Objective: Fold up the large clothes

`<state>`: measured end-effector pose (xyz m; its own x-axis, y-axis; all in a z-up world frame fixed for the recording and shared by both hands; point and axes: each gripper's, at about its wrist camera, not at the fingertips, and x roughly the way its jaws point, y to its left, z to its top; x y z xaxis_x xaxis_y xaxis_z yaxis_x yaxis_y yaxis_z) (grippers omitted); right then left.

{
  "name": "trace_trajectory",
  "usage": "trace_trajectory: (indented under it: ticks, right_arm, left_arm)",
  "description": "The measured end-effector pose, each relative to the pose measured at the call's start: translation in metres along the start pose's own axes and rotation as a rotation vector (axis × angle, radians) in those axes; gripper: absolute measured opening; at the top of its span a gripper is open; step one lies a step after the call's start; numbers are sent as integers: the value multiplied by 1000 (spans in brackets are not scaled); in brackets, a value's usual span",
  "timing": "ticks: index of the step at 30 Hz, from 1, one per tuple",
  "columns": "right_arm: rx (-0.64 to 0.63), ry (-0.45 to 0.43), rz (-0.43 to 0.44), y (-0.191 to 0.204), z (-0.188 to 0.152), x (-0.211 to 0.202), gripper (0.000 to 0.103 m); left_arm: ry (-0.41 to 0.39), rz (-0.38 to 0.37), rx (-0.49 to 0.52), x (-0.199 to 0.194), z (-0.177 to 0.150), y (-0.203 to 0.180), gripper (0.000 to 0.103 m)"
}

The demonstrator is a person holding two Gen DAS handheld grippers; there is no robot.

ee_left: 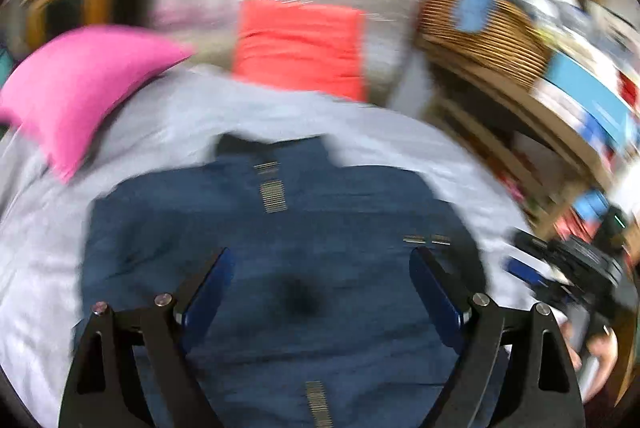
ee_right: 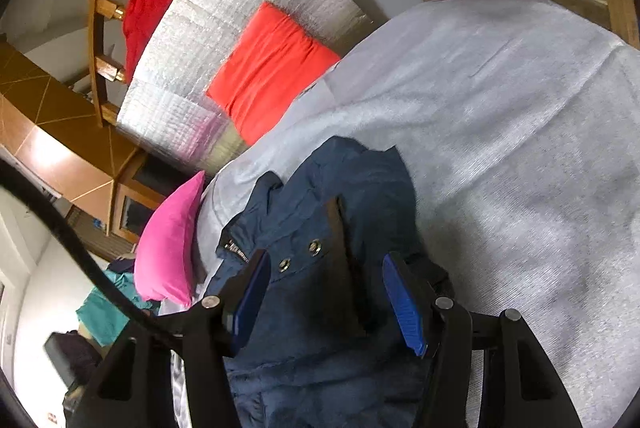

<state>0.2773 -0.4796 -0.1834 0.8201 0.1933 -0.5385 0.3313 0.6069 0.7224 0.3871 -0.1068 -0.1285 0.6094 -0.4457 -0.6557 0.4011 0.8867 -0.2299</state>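
Observation:
A dark blue jacket (ee_left: 280, 248) lies on a light grey bed sheet (ee_left: 40, 248). The left wrist view is motion-blurred. My left gripper (ee_left: 320, 268) is open above the middle of the jacket, holding nothing. My right gripper (ee_right: 324, 276) is open over a bunched part of the jacket (ee_right: 320, 328), with snap buttons between its blue fingers (ee_right: 404, 304). I cannot tell whether the fingers touch the cloth. The right gripper also shows at the right edge of the left wrist view (ee_left: 568, 268).
A pink pillow (ee_left: 76, 88) lies at the sheet's left, and an orange-red cushion (ee_left: 300, 48) leans on a silver foil mat (ee_right: 240, 8). A wicker basket (ee_left: 480, 28) and cluttered wooden shelves (ee_left: 580, 88) stand to the right. The grey sheet (ee_right: 520, 148) stretches right of the jacket.

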Motion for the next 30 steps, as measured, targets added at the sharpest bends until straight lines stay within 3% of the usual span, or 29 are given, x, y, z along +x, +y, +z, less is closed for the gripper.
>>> trace_trajectory:
  ticks: [7, 10, 11, 14, 16, 17, 20, 21, 24, 26, 28, 30]
  right_arm:
    - [-23, 103, -42, 7, -13, 32, 62]
    - [-25, 166, -125, 7, -20, 53, 62]
    - [-23, 185, -148, 5, -23, 60, 57]
    - [-58, 189, -161, 11, -28, 69, 34]
    - [-84, 136, -139, 19, -28, 61, 20]
    - [-111, 82, -113, 27, -26, 52, 18]
    - [-204, -83, -109, 45, -23, 28, 18]
    - [-212, -90, -134, 44, -21, 31, 18]
    - [-147, 37, -209, 21, -18, 62, 20]
    - [-84, 98, -215, 6, -17, 72, 21]
    - [-28, 91, -180, 2, -13, 63, 22]
    - [-51, 29, -142, 11, -9, 45, 31]
  left_arm:
    - [123, 265, -339, 17, -14, 130, 89]
    - [206, 337, -395, 31, -30, 159, 89]
    - [255, 348, -389, 41, -36, 165, 89]
    - [283, 321, -384, 46, -43, 168, 89]
    - [276, 310, -348, 39, -39, 163, 89]
    - [268, 306, -333, 36, -38, 161, 89]
    - [256, 303, -308, 29, -36, 157, 89]
    - [255, 308, -298, 27, -37, 155, 89]
    - [264, 321, -264, 24, -38, 151, 89]
    - [257, 320, -258, 22, -34, 152, 89]
    - [226, 308, -260, 12, -30, 151, 89]
    - [174, 291, -262, -1, -26, 149, 89]
